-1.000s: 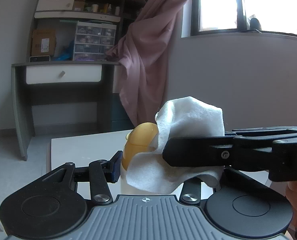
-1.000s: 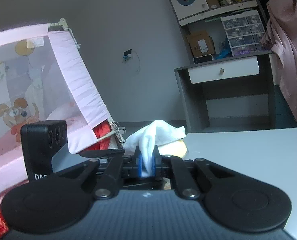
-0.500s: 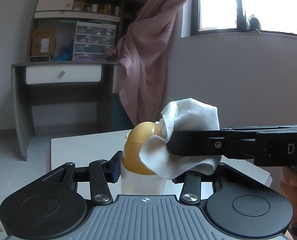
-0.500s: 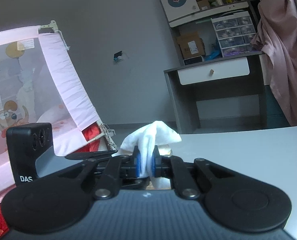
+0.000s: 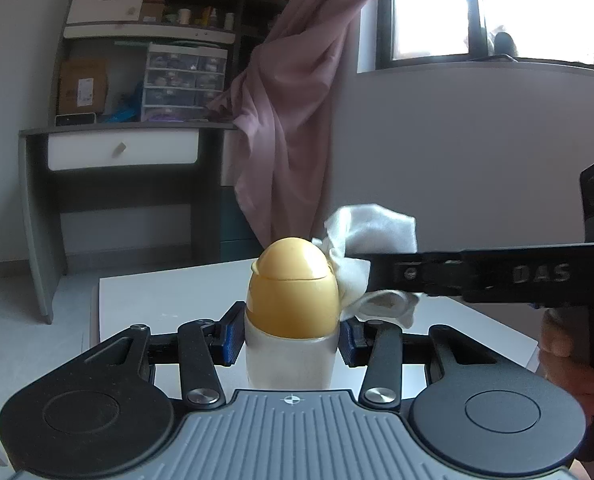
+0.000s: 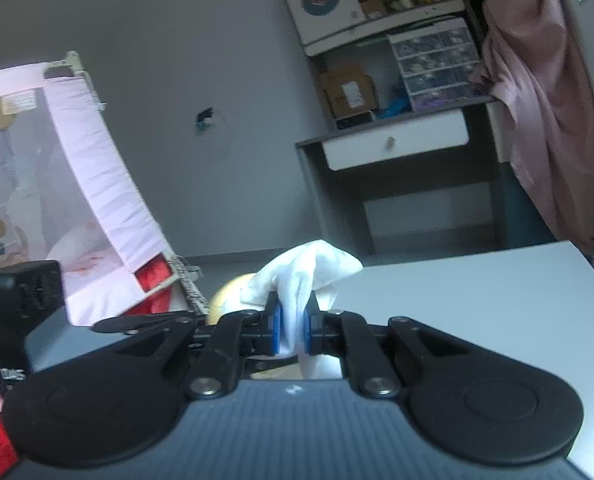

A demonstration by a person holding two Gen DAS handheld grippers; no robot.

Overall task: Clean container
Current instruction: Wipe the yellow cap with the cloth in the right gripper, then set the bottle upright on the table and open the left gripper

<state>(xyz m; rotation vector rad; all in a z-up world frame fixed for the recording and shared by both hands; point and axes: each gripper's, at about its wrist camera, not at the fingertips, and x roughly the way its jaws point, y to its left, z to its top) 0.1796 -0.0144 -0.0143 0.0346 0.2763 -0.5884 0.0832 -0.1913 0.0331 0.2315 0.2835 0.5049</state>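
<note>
A white bottle with a rounded yellow cap (image 5: 291,288) stands upright in the left wrist view, and my left gripper (image 5: 291,338) is shut on its white body just under the cap. A crumpled white cloth (image 5: 371,236) rests against the cap's right side, pinched in my right gripper (image 5: 361,272), which reaches in from the right. In the right wrist view the cloth (image 6: 305,276) sticks up between the blue pads of the right gripper (image 6: 292,330), and the yellow cap (image 6: 227,298) peeks out to their left.
A white table (image 5: 169,300) lies under the bottle, with its near right part (image 6: 477,300) bare. Behind stand a grey desk with a white drawer (image 5: 121,152), shelves, a pink curtain (image 5: 293,120) and a pink mesh playpen (image 6: 77,200). A hand (image 5: 569,356) grips the right tool.
The right gripper has drawn the cloth off the cap, rightward and back. The cap, half covered a second ago, now shows whole. The left gripper and bottle have stayed put.
</note>
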